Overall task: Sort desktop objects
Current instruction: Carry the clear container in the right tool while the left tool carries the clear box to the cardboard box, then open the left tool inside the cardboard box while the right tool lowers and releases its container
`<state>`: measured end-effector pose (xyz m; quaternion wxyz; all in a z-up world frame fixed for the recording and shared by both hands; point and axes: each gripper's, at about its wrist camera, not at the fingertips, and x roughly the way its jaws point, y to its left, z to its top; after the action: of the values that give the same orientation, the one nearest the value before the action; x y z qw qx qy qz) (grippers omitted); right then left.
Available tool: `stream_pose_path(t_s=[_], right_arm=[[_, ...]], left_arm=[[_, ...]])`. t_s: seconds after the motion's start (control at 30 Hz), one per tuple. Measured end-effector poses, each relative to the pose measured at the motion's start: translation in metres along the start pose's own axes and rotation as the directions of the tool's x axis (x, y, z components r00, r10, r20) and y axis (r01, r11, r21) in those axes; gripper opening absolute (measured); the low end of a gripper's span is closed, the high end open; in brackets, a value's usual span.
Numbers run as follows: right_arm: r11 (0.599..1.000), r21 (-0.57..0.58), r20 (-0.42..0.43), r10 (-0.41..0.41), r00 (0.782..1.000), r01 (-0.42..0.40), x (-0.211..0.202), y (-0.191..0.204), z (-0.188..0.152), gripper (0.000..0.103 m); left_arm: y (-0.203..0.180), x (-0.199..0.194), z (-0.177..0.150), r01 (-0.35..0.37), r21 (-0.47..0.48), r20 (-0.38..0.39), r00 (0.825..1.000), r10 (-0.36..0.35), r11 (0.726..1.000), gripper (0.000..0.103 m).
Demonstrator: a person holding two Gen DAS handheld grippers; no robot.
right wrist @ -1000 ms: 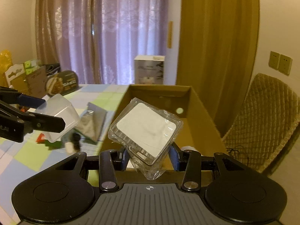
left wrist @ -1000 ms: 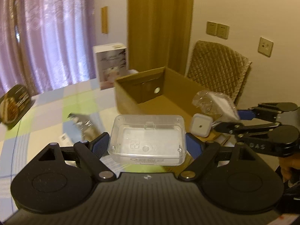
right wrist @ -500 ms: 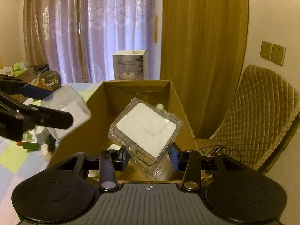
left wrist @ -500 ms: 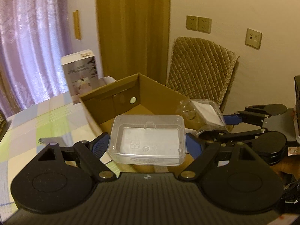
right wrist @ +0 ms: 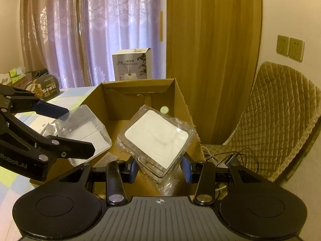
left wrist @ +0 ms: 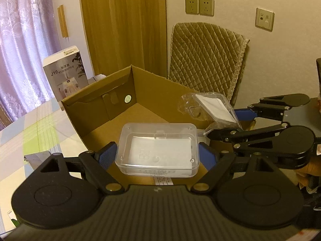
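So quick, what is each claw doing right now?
Left gripper: shut on the clear plastic case.
Right gripper: shut on the bagged white pack.

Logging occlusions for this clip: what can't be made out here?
- Cardboard box floor: mostly hidden by the clear plastic case and left gripper in the left view.
- Wrapped white item: identity unclear, film glare, right view.
- Case's embossed lettering: too blurred.
- Right gripper: the person's hand cut off.

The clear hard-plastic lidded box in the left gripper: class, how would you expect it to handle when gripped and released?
The clear hard-plastic lidded box probably stays stiff: its walls look straight between the left gripper's blue pads. It looks nearly empty, so likely light. Its glossy sides may be slippery. Flat-bottomed, it should land without rolling in the brown cardboard box.
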<state>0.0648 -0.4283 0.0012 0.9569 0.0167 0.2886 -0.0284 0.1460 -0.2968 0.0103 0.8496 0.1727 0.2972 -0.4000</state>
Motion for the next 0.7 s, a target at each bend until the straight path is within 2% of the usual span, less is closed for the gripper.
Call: stream_pose_path(t_s=[0.13, 0.7], right_arm=[[1.000, 0.003, -0.004, 0.000, 1.000, 0.000, 0.001, -0.001, -0.001, 0.041], [1.000, -0.018, -0.015, 0.017, 1.000, -0.018, 0.003, 0.012, 0.000, 0.041]], left_arm=[[0.003, 0.003, -0.001, -0.012, -0.009, -0.014, 1.000, 0.012, 1.000, 0.084], [0.019, -0.033, -0.009, -0.058, -0.031, 0.032, 0.998, 0.059, 0.998, 0.084]])
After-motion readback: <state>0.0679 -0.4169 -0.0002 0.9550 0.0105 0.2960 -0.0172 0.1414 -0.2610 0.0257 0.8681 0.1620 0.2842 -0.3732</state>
